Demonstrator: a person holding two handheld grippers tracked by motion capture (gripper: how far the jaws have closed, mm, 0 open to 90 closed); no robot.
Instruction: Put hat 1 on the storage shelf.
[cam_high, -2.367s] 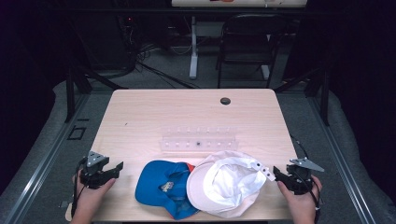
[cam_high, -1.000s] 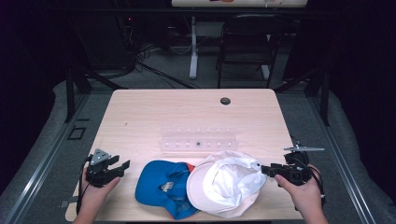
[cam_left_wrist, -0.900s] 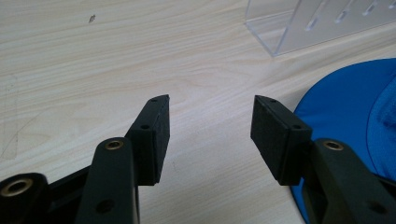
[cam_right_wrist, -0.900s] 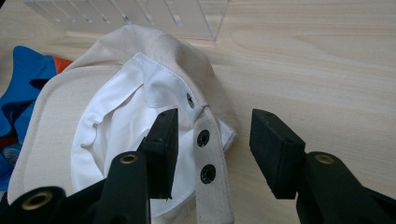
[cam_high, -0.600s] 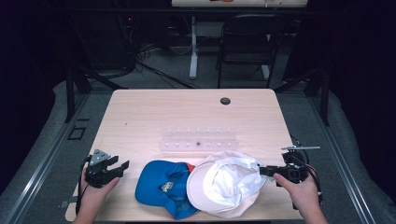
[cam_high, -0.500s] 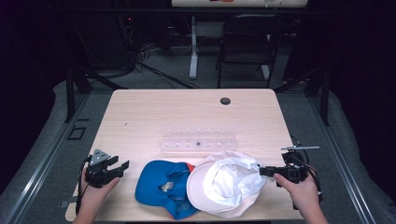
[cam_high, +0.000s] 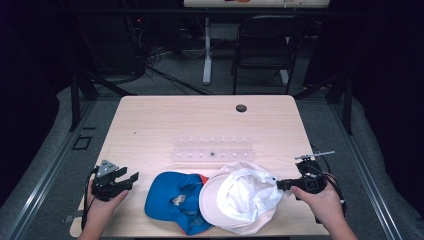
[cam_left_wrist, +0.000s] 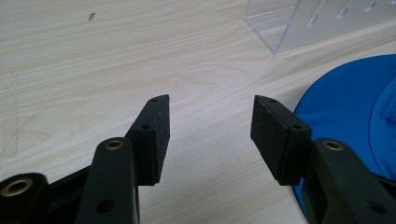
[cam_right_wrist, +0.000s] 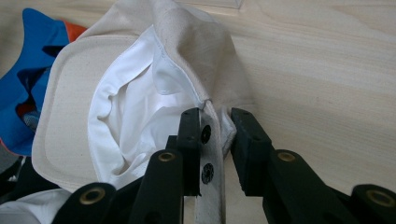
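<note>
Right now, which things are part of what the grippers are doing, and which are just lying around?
In the job:
- white cap, lying upside down
- its back strap, between the right gripper's jaws, which have just been closing on it

Just lying about:
- blue cap, partly under the white one
- clear plastic rack
- left gripper, open over bare table

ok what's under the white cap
The white cap lies upside down, its brim overlapping the blue cap; the rest sits on the table. Whatever else its crown covers is hidden.
</note>
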